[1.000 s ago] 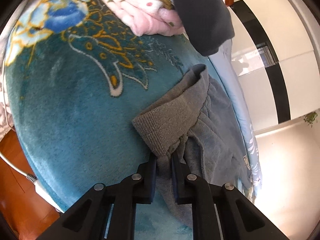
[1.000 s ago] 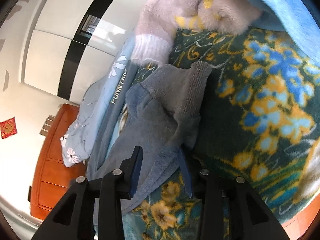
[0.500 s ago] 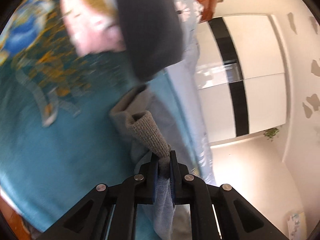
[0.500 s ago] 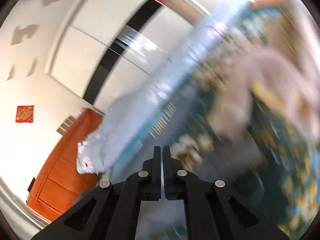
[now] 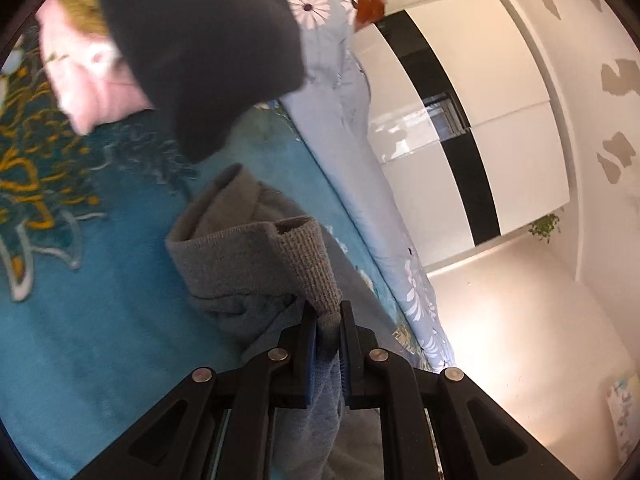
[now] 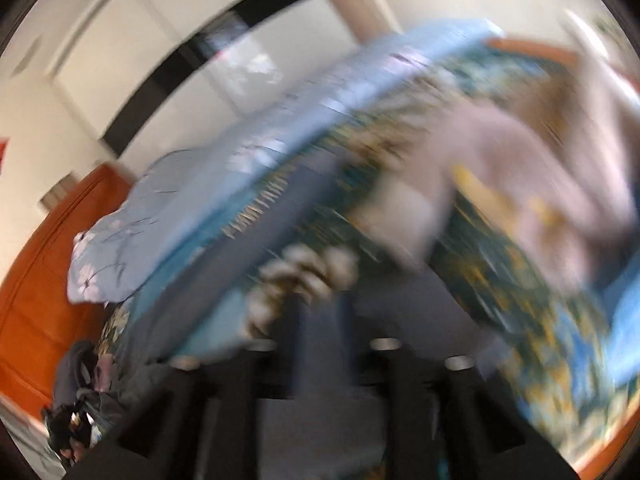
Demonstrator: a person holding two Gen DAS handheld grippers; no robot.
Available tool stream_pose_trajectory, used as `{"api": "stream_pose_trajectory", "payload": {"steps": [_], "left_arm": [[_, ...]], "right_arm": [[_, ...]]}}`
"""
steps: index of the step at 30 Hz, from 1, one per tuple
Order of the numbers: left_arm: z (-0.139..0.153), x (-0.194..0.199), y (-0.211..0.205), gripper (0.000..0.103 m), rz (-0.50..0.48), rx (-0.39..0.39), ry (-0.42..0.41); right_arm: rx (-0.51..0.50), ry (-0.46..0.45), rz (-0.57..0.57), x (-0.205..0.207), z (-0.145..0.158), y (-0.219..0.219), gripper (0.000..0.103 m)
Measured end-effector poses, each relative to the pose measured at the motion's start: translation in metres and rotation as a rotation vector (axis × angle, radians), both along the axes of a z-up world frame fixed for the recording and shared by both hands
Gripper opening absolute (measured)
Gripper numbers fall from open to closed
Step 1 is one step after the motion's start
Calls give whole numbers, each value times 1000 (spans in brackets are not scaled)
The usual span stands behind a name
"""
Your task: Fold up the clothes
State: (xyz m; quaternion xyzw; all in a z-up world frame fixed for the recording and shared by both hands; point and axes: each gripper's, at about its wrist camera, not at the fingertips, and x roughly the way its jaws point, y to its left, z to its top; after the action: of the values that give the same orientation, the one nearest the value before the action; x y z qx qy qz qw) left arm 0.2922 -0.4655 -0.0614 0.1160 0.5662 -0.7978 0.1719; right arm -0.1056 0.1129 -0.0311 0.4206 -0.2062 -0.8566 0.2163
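Grey ribbed cuff fabric of the sweatshirt is sitting pinched between the closed fingers of the left gripper, in the left wrist view. The garment's length is running away from the gripper, up and left over the teal blanket, towards a dark garment.

Right wrist view is badly smeared: the right gripper is showing only as dark blur, so I cannot tell its state.

My left view's sharp and daylit, with glare on the glossy white wardrobe doors; my right view's smeared with motion blur.
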Motion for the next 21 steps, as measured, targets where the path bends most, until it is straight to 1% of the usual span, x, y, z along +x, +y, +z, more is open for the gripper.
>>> {"api": "stream_pose_trajectory", "payload": {"steps": [3,6,8,9,12,14,16,17,21], "left_arm": [[-1,23,6,10,25,16,2],[-4,42,18,10,23,39,-5],[-2,37,22,10,23,42,-16],[-1,32,23,10,25,44,-22],[-8,40,21,10,41,61,-26],[-12,43,21,10,47,66,-33],[-16,46,21,10,52,70,-45],[-16,47,20,10,55,72,-50],[-13,51,16,10,69,78,-48]], "right_arm": [[-19,-92,-86,25,-33,34,44],[-89,-172,-125,40,-61,47,44],[-149,-200,-123,44,-73,45,44],[-171,-206,-123,45,-76,43,47],[-223,-209,-127,43,-80,37,48],[-280,-224,-103,41,-84,31,48],[-286,-228,-94,41,-86,28,22],[-285,-226,-89,40,-84,26,6],[-306,-128,-67,17,-41,14,5]]}}
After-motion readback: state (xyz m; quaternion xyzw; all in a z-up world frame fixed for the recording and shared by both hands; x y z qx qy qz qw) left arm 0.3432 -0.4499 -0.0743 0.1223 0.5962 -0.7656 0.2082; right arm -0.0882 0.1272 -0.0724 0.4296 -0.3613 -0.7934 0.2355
